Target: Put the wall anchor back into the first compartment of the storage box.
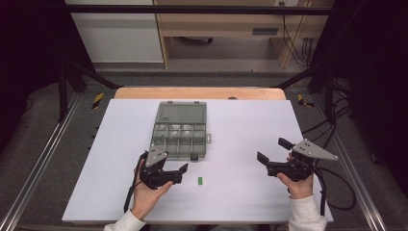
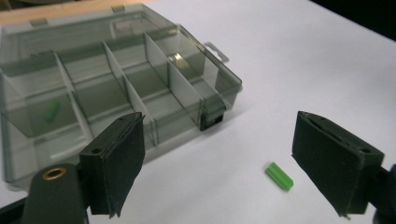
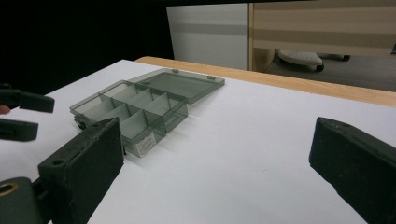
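One green plug boxed, one more waiting on the worktop

From left: the left gripper [image 1: 179, 169] hovers near the loose green plug [image 2: 279, 176], jaws wide and empty; a matching plug in the box [image 2: 51, 112] sits in a near compartment of the open organiser box [image 1: 179, 139], suggesting sorting is partly done; the right gripper [image 1: 270, 153] waits well apart, jaws wide, holding nothing.

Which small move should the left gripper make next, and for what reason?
Probably lower the left gripper a little toward the green plastic piece so its open jaws straddle it. The piece lies loose on the white table, between the jaws but ahead of them, and a similar green piece already sits in the compartment box.
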`<state>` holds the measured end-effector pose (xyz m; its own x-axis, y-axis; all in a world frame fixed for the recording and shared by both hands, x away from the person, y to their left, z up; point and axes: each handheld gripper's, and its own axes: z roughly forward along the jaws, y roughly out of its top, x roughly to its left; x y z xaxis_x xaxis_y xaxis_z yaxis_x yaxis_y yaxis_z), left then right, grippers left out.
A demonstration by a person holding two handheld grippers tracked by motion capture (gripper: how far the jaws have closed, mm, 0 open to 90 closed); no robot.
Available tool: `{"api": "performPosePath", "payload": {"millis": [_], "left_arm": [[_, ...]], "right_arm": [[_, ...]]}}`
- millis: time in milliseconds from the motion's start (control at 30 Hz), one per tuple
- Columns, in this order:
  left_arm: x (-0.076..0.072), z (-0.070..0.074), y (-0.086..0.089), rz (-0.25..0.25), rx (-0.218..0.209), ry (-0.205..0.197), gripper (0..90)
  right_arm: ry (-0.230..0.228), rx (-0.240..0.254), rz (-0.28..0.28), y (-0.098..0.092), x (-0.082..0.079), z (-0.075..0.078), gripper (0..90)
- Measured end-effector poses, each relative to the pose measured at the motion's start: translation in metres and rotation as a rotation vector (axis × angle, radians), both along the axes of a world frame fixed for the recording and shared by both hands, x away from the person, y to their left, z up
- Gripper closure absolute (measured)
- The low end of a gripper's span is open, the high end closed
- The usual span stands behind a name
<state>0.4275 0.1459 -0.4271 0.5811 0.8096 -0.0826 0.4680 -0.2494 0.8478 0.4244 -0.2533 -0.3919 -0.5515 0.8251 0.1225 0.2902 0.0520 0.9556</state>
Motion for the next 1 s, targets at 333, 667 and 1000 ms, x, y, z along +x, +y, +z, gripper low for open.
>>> {"api": "performPosePath", "payload": {"millis": [333, 667, 1000], "left_arm": [[-0.004, -0.025, -0.031, -0.034, 0.080, 0.062, 24.0], [-0.003, -0.041, -0.050, -0.057, 0.130, 0.112, 34.7], [-0.002, -0.050, -0.058, -0.052, 0.151, 0.141, 48.7]], "right_arm": [[0.000, 0.000, 0.000, 0.000, 0.000, 0.000, 3.4], [0.002, 0.003, 0.001, 0.000, 0.000, 0.000, 3.4], [0.002, -0.002, 0.004, -0.001, 0.000, 0.000, 3.4]]}}
